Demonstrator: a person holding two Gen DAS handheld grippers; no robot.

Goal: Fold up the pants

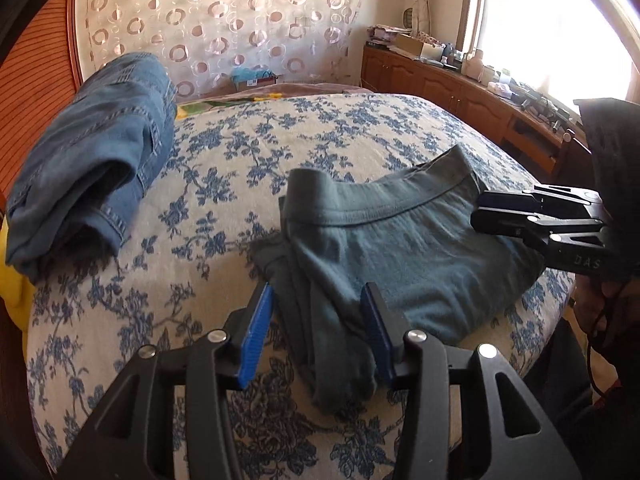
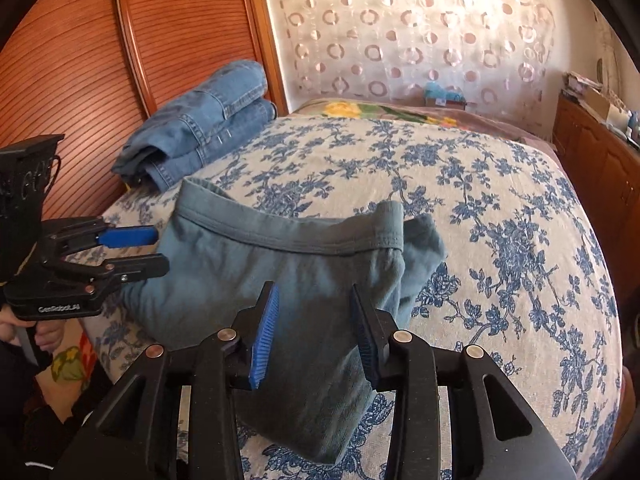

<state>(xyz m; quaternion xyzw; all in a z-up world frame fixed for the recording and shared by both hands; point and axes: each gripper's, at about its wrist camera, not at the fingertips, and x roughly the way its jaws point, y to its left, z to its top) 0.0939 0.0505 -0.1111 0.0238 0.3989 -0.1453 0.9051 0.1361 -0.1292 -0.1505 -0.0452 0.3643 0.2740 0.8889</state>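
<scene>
The grey-green pants (image 1: 400, 248) lie folded in a thick bundle on the floral bedspread (image 1: 224, 168), waistband toward the far side. My left gripper (image 1: 318, 320) is open, its blue pads on either side of the bundle's left folded edge. In the right wrist view the pants (image 2: 248, 280) fill the middle, and my right gripper (image 2: 314, 324) is open above their near part. The left gripper also shows there (image 2: 154, 246), open at the pants' left edge. The right gripper shows in the left wrist view (image 1: 480, 212) at the pants' right side.
A folded pair of blue jeans (image 1: 92, 160) lies at the bed's far left by the wooden slatted wall (image 2: 80, 60). A wooden cabinet (image 1: 460, 88) with clutter runs under the window on the right. A circle-patterned curtain (image 1: 224, 20) hangs behind the bed.
</scene>
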